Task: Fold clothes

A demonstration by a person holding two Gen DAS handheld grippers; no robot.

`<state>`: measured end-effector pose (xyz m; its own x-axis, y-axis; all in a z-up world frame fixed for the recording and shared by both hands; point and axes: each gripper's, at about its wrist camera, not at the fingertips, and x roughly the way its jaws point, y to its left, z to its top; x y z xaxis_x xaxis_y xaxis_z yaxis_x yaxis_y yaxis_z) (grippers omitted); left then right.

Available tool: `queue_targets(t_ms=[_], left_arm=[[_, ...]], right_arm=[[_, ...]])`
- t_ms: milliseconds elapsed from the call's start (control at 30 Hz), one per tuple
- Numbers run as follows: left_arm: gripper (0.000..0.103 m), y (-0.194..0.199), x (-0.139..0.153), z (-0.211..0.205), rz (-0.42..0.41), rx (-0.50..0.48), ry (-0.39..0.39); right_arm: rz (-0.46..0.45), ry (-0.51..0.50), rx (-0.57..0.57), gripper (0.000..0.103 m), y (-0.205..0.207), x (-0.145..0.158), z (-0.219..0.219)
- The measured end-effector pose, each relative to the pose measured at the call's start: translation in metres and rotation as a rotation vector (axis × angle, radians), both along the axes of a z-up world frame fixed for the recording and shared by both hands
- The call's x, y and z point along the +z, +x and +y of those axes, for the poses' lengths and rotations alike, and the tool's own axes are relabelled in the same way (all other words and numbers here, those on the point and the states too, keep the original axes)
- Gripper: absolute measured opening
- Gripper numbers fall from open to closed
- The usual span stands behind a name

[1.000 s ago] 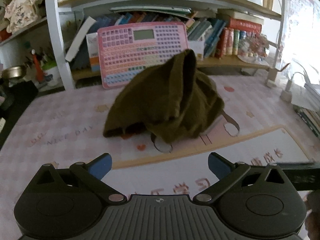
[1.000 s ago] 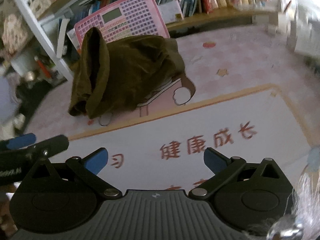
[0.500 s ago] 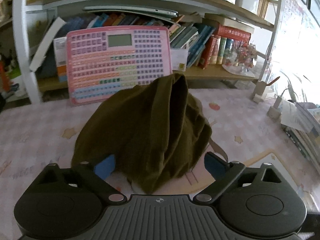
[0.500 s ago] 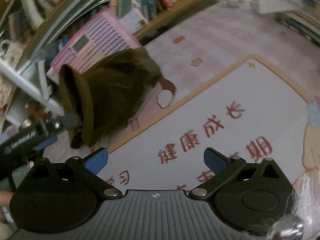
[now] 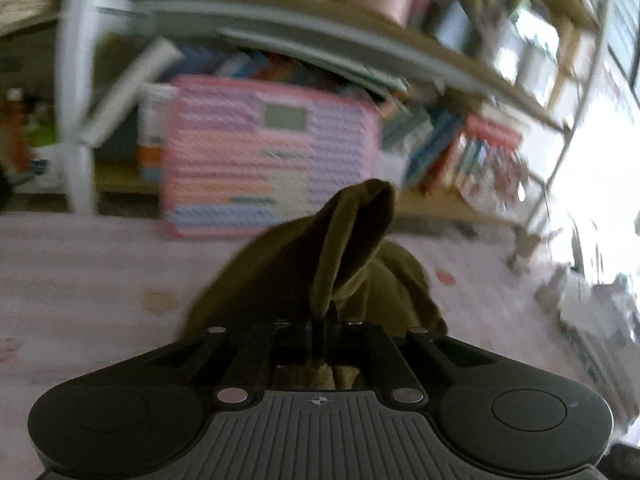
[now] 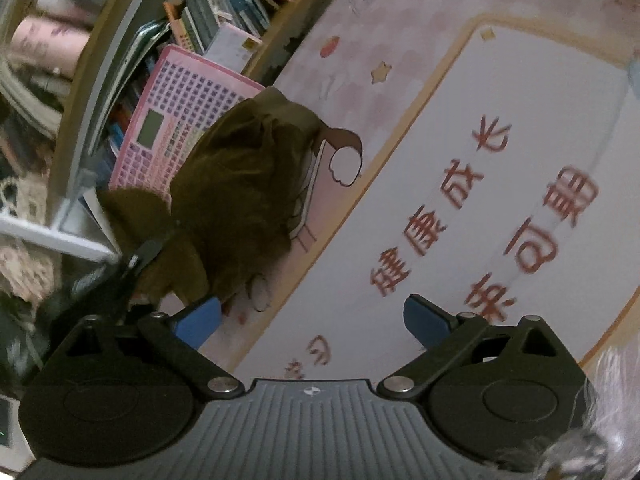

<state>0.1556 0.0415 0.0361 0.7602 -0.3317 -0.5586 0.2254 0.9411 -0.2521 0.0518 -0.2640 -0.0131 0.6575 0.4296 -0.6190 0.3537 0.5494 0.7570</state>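
An olive-brown garment [image 5: 352,264] lies crumpled on the pink mat, one fold standing up like a peak. My left gripper [image 5: 320,326] is shut on the near edge of that garment, the cloth pinched between its closed fingers. In the right wrist view the same garment [image 6: 244,184] sits at the left, with the left gripper's dark body [image 6: 132,264] clamped at its lower left edge. My right gripper [image 6: 312,316] is open, hovering over the mat's white printed panel, to the right of the garment and apart from it.
A pink toy keyboard board [image 5: 264,152] leans against the bookshelf [image 5: 460,140] behind the garment. The mat [image 6: 500,128] carries red printed characters and a cartoon drawing. Books fill the shelf at the back. The left wrist view is blurred by motion.
My left gripper advanced to the garment and shut on its near edge. The right gripper tilted and shifted right over the white panel, staying open.
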Motion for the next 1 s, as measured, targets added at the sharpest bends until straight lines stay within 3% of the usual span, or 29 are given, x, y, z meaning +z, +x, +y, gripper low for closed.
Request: queue_targets(t_ms=[133,267,400,567,733,900,1000], left_arm=[[0.002,-0.026,0.003,0.059,0.001,0.132,-0.037],[0.002,-0.054,0.000,0.106,0.052,0.251,-0.039],[0.001,-0.076,-0.007,0.134,0.116,0.321,-0.096],[0.001,-0.088,0.001,0.141,0.116,0.326,-0.145],[0.001,-0.090,0.032,0.135,0.040,0.245,-0.228],[0.001,-0.091,0.050,0.125,0.019,0.182,-0.269],[0.001,-0.092,0.053,0.133,0.004,0.215,-0.293]], right_arm=[[0.016,0.108,-0.023,0.098,0.014,-0.008,0.005],[0.032,0.206,-0.038,0.098,0.034,-0.017,0.019],[0.052,0.287,-0.041,0.097,0.053,-0.028,0.037],[0.093,0.345,0.011,0.088,0.067,-0.039,0.072],[0.138,0.483,0.059,0.083,0.067,-0.051,0.108],[0.039,0.646,0.040,0.080,0.076,-0.050,0.124],[0.002,0.646,-0.057,0.062,0.088,-0.051,0.115]])
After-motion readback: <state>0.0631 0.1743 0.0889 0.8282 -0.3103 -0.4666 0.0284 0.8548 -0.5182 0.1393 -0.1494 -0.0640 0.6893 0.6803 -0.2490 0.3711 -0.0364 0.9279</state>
